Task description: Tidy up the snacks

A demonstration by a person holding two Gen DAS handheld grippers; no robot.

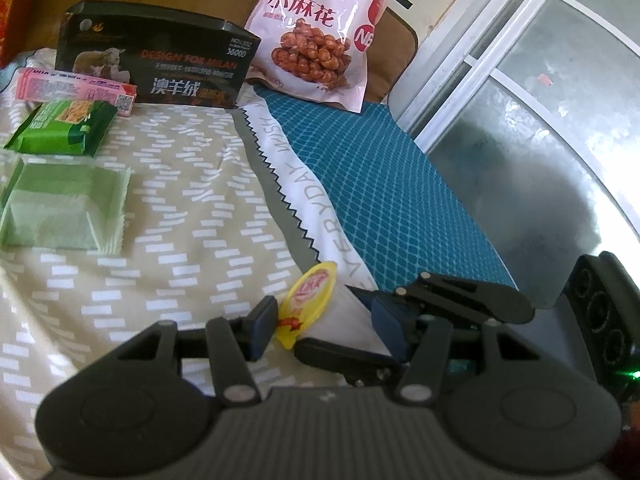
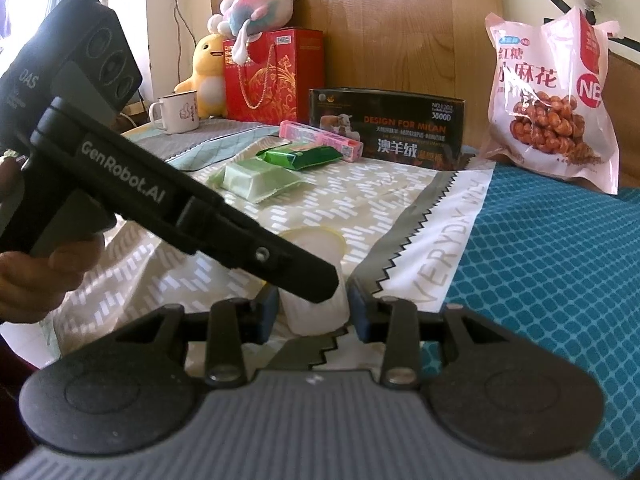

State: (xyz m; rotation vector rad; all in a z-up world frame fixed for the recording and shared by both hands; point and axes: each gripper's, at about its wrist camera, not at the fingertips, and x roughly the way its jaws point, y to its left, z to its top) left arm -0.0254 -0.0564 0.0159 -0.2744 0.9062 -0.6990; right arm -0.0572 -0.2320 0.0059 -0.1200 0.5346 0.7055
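Observation:
A small jelly cup with a yellow lid (image 1: 310, 300) lies on its side on the bed. In the right wrist view it shows as a white cup (image 2: 316, 312) between my right gripper's (image 2: 314, 314) fingers, which close on its sides. My left gripper (image 1: 320, 320) is open around the cup's lid end, and the right gripper's fingers (image 1: 384, 312) show there just right of the cup. A pale green packet (image 1: 60, 210), a dark green packet (image 1: 66, 126) and a pink bar (image 1: 74, 90) lie in a row at the left. A pink bag of twists (image 1: 316, 32) leans at the back.
A black box (image 1: 152, 60) stands behind the pink bar. A white mug (image 2: 176, 112), a red gift box (image 2: 268, 76) and plush toys (image 2: 224, 40) stand far left of the box. A blue mat (image 1: 384, 184) covers the bed's right side, beside a metal window frame (image 1: 460, 60).

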